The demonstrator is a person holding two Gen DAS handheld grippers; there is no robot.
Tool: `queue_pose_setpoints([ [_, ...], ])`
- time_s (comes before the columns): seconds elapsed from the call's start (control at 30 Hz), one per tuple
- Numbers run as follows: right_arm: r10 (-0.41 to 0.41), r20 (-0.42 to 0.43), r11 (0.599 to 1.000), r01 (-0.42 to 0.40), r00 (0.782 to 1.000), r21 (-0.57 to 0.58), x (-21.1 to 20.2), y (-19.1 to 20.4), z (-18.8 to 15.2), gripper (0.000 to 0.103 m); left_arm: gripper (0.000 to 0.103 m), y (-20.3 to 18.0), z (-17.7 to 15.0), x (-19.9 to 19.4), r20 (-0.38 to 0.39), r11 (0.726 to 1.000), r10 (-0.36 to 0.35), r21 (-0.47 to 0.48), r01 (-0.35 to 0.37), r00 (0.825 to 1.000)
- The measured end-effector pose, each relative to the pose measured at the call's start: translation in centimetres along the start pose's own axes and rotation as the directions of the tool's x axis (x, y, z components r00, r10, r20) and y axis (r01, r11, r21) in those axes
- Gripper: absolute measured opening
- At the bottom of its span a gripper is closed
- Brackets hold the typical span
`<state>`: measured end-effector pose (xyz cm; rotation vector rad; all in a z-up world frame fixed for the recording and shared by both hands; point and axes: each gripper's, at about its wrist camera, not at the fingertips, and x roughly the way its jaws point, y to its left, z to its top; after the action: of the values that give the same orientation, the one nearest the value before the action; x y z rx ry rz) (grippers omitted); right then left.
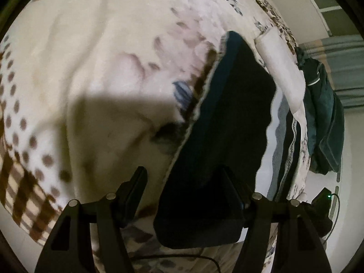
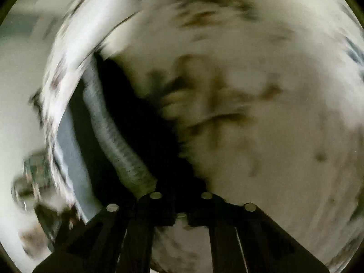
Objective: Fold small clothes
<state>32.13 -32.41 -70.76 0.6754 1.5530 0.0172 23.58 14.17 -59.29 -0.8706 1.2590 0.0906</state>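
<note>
A dark navy garment (image 1: 227, 122) lies flat on the cream flowered blanket (image 1: 102, 68) of a bed, right of centre in the left wrist view. My left gripper (image 1: 183, 182) hovers open over the garment's near left edge. Its right finger is above the dark cloth and its left finger above the blanket, and nothing is pinched. The right wrist view is badly blurred. There the dark garment (image 2: 136, 125) with a grey ribbed band (image 2: 109, 136) runs up to my right gripper (image 2: 182, 201), whose fingers are shut together. Blur hides whether any cloth is caught.
White and grey striped cloth (image 1: 279, 136) and a pale pillow (image 1: 282, 68) lie beyond the garment at the bed's right edge. Dark teal clothing (image 1: 323, 125) hangs further right. A black device with a green light (image 1: 325, 198) and a cable (image 1: 182, 257) sit near the gripper.
</note>
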Motion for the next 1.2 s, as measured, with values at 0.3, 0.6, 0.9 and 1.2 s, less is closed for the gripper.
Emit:
queue_pose_setpoints([
  [0.3,0.401,-0.184,0.891,-0.336,0.897,0.304,-0.6,-4.2,-2.9,0.055,0.064,-0.1,-2.5,-4.1,0.049,0.995,-0.062,-0.078,0.066,0.997],
  [0.6,0.412,-0.122,0.882,-0.362,0.903,0.302,3.0,-1.7,-6.1,0.014,0.064,-4.2,-8.3,1.2,-0.132,0.921,-0.336,-0.252,0.297,0.932],
  [0.9,0.393,-0.065,0.910,-0.378,0.917,0.173,-0.3,1.5,-7.2,0.007,0.064,-5.3,-10.3,7.6,-0.100,0.758,-0.542,-0.486,0.434,0.834],
  [1.2,0.399,-0.092,0.909,-0.379,0.912,0.175,2.0,1.9,-6.8,0.009,0.007,-3.2,-10.3,6.9,0.075,0.686,-0.539,-0.540,0.489,0.839],
])
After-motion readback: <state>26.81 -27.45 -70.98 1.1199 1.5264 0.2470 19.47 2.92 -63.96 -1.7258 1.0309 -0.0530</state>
